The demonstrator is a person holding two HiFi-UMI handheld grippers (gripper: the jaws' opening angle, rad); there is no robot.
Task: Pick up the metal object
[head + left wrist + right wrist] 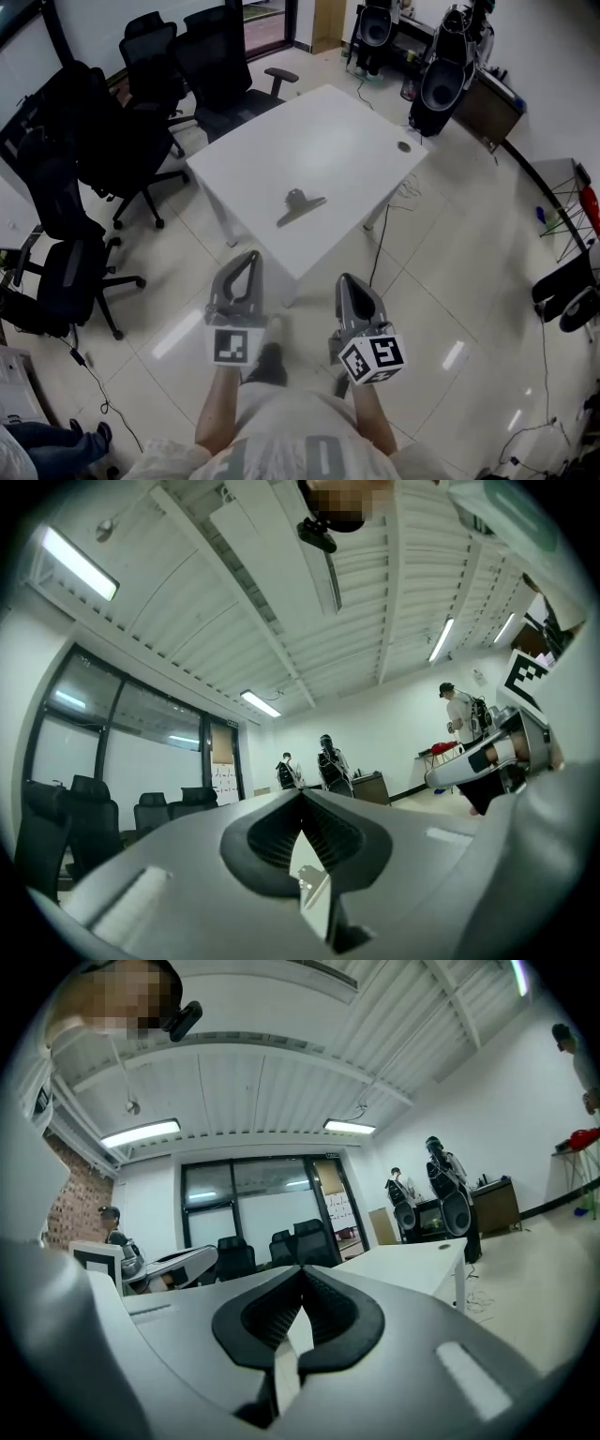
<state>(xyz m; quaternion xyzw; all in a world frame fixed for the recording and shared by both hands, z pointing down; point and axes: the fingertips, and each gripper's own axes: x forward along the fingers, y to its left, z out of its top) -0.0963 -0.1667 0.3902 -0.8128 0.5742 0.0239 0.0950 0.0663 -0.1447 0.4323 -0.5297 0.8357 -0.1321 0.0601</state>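
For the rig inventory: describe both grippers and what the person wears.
The left gripper and right gripper are grey shells tapering to a point, lined inside with dark ribbed pads. Each carries a cube of black-and-white square markers. The person wears a pale short-sleeved shirt with grey print.

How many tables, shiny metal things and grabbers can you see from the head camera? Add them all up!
White table: 1
Metal object: 1
Grippers: 2, the left gripper and the right gripper
Total: 4
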